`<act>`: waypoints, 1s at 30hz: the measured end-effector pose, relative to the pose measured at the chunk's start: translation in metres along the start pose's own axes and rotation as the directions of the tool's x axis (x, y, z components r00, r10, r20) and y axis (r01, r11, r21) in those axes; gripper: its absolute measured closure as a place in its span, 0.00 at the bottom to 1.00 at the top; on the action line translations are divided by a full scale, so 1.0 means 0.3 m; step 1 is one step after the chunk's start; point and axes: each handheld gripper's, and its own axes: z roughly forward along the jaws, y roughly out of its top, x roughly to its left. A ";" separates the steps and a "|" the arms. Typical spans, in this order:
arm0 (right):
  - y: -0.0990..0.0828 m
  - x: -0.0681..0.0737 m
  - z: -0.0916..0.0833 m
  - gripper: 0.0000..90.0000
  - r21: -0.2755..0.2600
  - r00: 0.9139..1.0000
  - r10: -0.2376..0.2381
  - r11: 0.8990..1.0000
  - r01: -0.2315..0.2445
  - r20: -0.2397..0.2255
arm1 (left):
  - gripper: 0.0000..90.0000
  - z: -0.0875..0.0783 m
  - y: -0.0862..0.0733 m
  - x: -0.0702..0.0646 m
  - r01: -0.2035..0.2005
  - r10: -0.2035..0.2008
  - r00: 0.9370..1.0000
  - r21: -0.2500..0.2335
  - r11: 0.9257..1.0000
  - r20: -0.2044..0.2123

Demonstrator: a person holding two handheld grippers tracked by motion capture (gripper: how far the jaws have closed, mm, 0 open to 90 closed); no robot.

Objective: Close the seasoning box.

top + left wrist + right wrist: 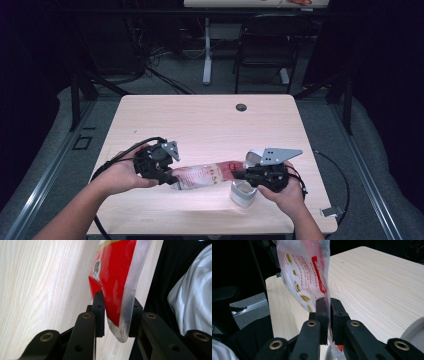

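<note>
On the left, we see the left gripper (167,176) pinching one end of a red and clear plastic bag (205,175). The bag stretches across the near part of the wooden table (210,120), held between the 2 grippers. On the right, the right gripper (241,173) has its 2 jaws pressed tight on the bag's other end. A white bowl (242,194) sits just below that gripper.

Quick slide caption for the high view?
Left tool and right tool hold a red-and-clear bag above a wooden table.
</note>
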 end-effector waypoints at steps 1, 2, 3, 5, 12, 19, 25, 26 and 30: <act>-0.001 -0.001 0.001 0.97 0.002 1.000 0.000 1.000 0.000 -0.002 | 0.83 -0.003 0.001 0.000 -0.001 0.001 1.000 -0.001 1.000 -0.001; -0.002 -0.001 0.002 0.97 0.004 1.000 0.002 1.000 -0.002 -0.001 | 0.83 -0.006 0.002 0.001 -0.003 0.003 1.000 0.000 1.000 -0.002; -0.002 -0.001 0.002 0.97 0.005 1.000 0.002 1.000 -0.002 -0.001 | 0.83 -0.009 0.003 0.000 -0.001 0.001 1.000 -0.003 1.000 -0.002; -0.004 -0.002 0.003 0.97 0.007 1.000 0.005 1.000 -0.005 -0.002 | 0.83 -0.012 0.004 0.001 -0.002 0.002 1.000 -0.004 1.000 -0.002; -0.008 -0.004 0.004 0.97 0.008 1.000 0.013 1.000 -0.013 -0.004 | 0.83 -0.019 0.009 0.001 -0.001 0.001 1.000 -0.008 1.000 0.000; -0.011 -0.007 0.002 0.98 0.007 1.000 0.018 1.000 -0.018 -0.006 | 0.83 -0.028 0.014 0.000 -0.004 0.004 1.000 -0.016 1.000 -0.004; -0.013 -0.009 0.000 0.98 0.007 1.000 0.025 1.000 -0.025 -0.009 | 0.83 -0.035 0.020 0.001 -0.007 0.007 1.000 -0.017 1.000 -0.006; -0.013 -0.010 -0.001 0.98 0.007 1.000 0.025 1.000 -0.025 -0.011 | 0.83 -0.036 0.020 0.001 -0.006 0.006 1.000 -0.019 1.000 -0.006; -0.015 -0.011 -0.002 0.98 0.000 0.999 0.029 1.000 -0.029 -0.014 | 0.83 -0.041 0.024 0.000 -0.001 0.000 1.000 -0.029 1.000 -0.009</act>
